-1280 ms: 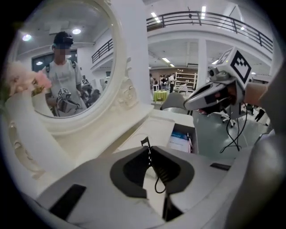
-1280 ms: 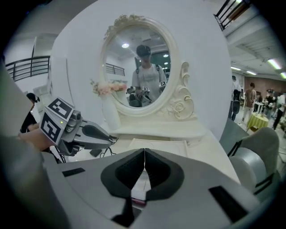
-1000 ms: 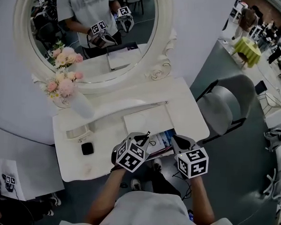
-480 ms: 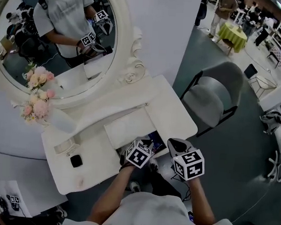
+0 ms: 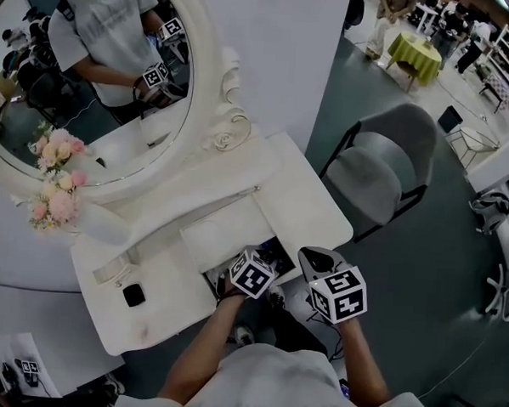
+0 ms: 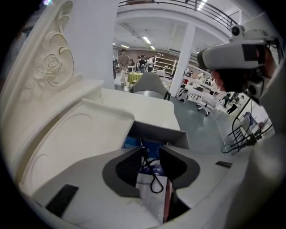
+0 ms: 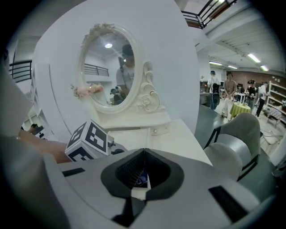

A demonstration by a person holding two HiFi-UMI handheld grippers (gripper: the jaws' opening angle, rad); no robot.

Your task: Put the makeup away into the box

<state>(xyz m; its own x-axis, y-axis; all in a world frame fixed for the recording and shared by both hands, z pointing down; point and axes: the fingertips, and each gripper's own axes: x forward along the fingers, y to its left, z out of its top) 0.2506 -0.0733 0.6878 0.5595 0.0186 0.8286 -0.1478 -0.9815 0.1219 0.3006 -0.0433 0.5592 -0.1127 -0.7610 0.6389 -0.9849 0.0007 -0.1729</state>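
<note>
The dressing table's open drawer (image 5: 275,252) serves as the box; blue packets (image 6: 133,142) and a white packet (image 6: 151,199) lie in it. My left gripper (image 6: 151,157) points down into the drawer, and its jaws are opening. A black eyelash curler (image 6: 152,172) stands between them over the white packet, and the pads are not pressing on it. In the head view the left marker cube (image 5: 252,277) hides those jaws. My right gripper (image 7: 144,153) hovers just right of the drawer, shut with nothing in it; its dark tips (image 5: 313,259) show beside the drawer.
A small black case (image 5: 133,295) and a white tray (image 5: 115,268) sit on the left of the tabletop (image 5: 310,205). A vase of pink flowers (image 5: 55,198) stands before the oval mirror (image 5: 100,71). A grey chair (image 5: 380,167) is at the right.
The left gripper has dropped with the eyelash curler from above the table edge down into the drawer. Its jaws have parted. The right gripper has barely shifted.
</note>
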